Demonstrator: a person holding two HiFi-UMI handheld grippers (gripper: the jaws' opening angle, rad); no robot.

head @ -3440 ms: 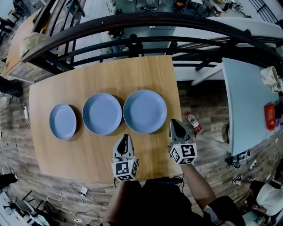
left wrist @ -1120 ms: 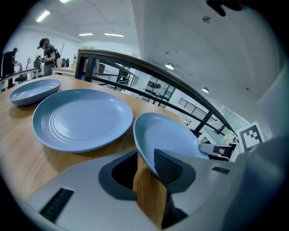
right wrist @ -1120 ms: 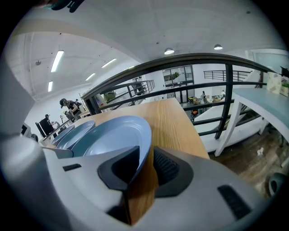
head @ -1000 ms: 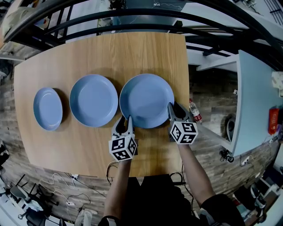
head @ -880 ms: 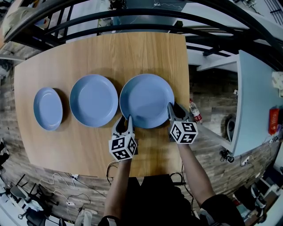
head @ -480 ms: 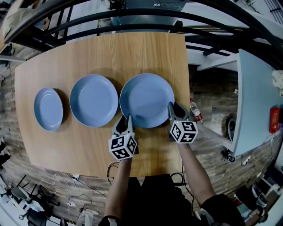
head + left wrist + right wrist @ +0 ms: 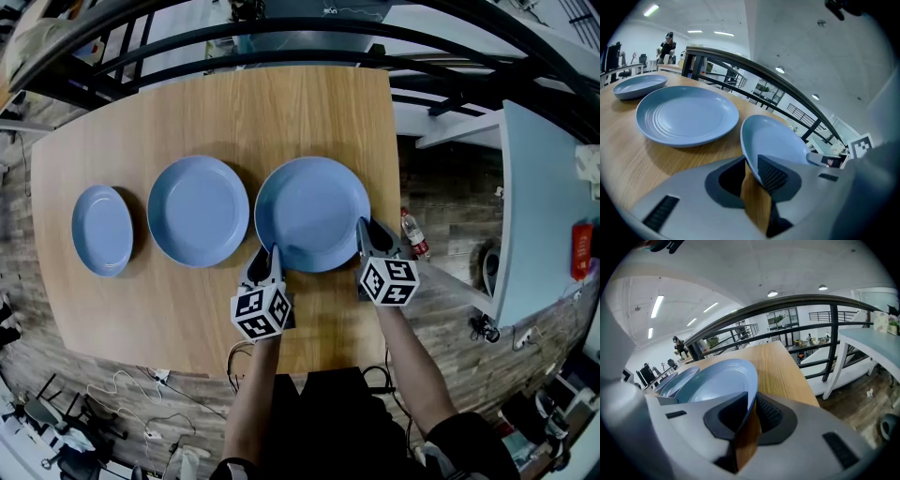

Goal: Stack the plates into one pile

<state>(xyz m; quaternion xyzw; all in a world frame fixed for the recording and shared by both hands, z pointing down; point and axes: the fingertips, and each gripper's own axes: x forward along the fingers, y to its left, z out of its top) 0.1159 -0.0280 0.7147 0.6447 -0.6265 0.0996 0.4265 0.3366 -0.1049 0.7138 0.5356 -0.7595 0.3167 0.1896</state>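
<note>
Three blue plates lie in a row on the wooden table (image 7: 225, 103): a small plate (image 7: 101, 230) at the left, a medium plate (image 7: 198, 211) in the middle and a large plate (image 7: 312, 214) at the right. My left gripper (image 7: 272, 255) is at the large plate's near-left rim and my right gripper (image 7: 361, 228) at its near-right rim. In the left gripper view the large plate's (image 7: 776, 138) rim sits between the jaws of the left gripper (image 7: 751, 161), with a gap on one side. In the right gripper view that plate's (image 7: 717, 380) rim stands between the right gripper's (image 7: 752, 401) jaws. Both pairs of jaws have just been closing.
A black railing (image 7: 281, 42) runs behind the table's far edge. A pale table (image 7: 544, 206) stands to the right, and a bottle (image 7: 412, 236) lies on the floor between the two tables. The table's right edge is close beside my right gripper.
Since the earliest frame both grippers have come forward from the near table edge to the large plate's rim. Over the last second neither hand has shifted and the plates lie as before.
</note>
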